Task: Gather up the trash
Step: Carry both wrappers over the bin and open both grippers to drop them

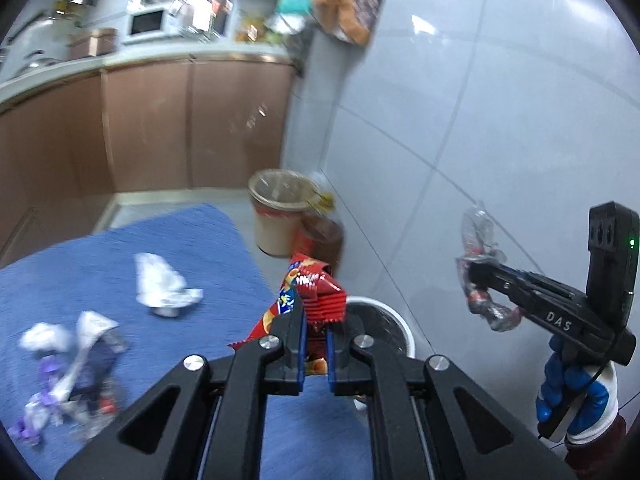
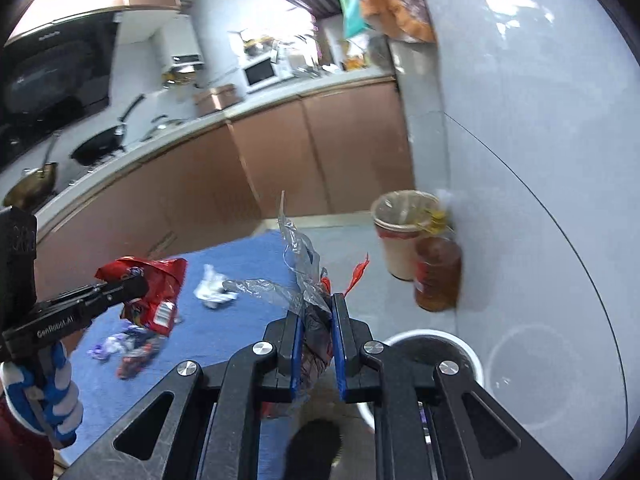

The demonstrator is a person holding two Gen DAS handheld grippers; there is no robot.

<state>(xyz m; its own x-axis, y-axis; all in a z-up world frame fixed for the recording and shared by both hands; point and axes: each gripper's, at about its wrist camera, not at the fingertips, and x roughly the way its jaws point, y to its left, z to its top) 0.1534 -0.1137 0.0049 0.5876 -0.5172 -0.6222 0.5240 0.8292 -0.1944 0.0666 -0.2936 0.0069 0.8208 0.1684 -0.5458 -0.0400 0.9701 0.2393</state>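
The white bin (image 1: 404,332), dark-lined, sits below both grippers: the left gripper (image 1: 316,344) fingers pinch an upright red snack wrapper (image 1: 308,292), the right gripper (image 2: 316,344) fingers pinch clear crumpled plastic (image 2: 300,276) pointing upward.

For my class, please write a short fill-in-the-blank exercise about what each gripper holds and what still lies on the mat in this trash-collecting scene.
1. The left gripper is shut on a snack wrapper whose main colour is ____.
2. The right gripper is shut on a crumpled ____ plastic wrapper.
3. The crumpled white paper lies on a mat coloured ____.
4. The white-rimmed bin stands on the ____, beside the mat.

Missing words: red; clear; blue; floor
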